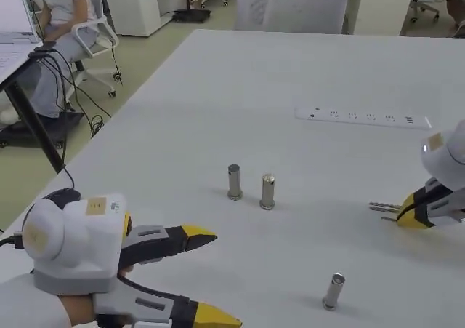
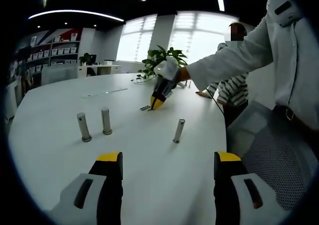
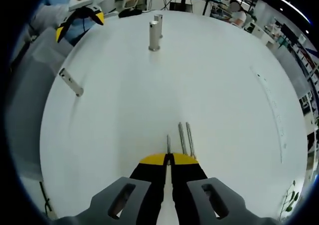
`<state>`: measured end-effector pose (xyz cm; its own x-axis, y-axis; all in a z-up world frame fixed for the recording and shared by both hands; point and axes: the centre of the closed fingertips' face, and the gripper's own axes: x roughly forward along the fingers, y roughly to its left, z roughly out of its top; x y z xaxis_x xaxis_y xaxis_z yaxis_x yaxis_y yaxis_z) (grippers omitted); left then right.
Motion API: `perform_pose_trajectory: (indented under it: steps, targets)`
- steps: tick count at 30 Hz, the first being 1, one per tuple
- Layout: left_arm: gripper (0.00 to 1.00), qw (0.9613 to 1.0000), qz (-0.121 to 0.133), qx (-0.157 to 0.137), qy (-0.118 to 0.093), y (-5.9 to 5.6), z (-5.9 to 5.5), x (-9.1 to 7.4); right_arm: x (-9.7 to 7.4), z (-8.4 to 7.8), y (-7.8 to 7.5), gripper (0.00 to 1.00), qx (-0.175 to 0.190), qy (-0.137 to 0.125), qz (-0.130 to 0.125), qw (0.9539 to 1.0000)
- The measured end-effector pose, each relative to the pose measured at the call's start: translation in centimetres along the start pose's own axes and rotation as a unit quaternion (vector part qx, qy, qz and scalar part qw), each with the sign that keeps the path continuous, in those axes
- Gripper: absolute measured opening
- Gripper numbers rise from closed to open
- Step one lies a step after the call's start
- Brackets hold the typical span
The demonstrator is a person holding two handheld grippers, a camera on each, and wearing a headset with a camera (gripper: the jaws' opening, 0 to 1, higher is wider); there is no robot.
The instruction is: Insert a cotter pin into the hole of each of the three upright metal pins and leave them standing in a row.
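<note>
Three upright metal pins stand on the white table [image 1: 218, 88]: two close together [image 1: 234, 182] [image 1: 267, 191] and a third apart, nearer me [image 1: 334, 291]. My left gripper [image 1: 211, 276] is open at the lower left, well short of them; its view shows the pins [image 2: 83, 126] [image 2: 106, 121] [image 2: 178, 130] beyond its empty jaws [image 2: 168, 157]. My right gripper [image 1: 401, 217] rests low at the right edge, shut on one thin cotter pin [image 3: 168, 144]. Two more cotter pins [image 3: 185, 136] lie on the table just beside it.
A white power strip [image 1: 363, 117] lies across the far right of the table. A chair back [image 1: 290, 8] stands at the far edge. A seated person [image 1: 65, 8] and a desk with hanging cables [image 1: 65, 88] are off to the left.
</note>
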<state>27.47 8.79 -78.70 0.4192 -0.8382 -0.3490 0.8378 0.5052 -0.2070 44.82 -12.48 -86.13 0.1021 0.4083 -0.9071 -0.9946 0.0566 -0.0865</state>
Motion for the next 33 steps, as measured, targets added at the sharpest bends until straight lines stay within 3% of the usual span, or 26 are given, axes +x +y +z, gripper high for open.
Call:
perform_pose_trajectory:
  steps: [10, 25, 33]
  targets:
    - [0.74, 1.0000, -0.001, -0.001, 0.001, 0.0, -0.1, 0.0, 0.0, 0.0, 0.5, 0.04, -0.056, 0.031, 0.011, 0.9979]
    - [0.73, 1.0000, -0.003, 0.000, 0.003, -0.2, 0.0, 0.2, -0.2, 0.0, 0.4, 0.03, -0.037, 0.023, 0.001, 0.9991]
    - [0.73, 1.0000, -0.002, 0.004, 0.001, -0.4, 0.3, 0.2, -0.8, 0.3, 1.2, 0.02, -0.039, 0.021, 0.000, 0.9990]
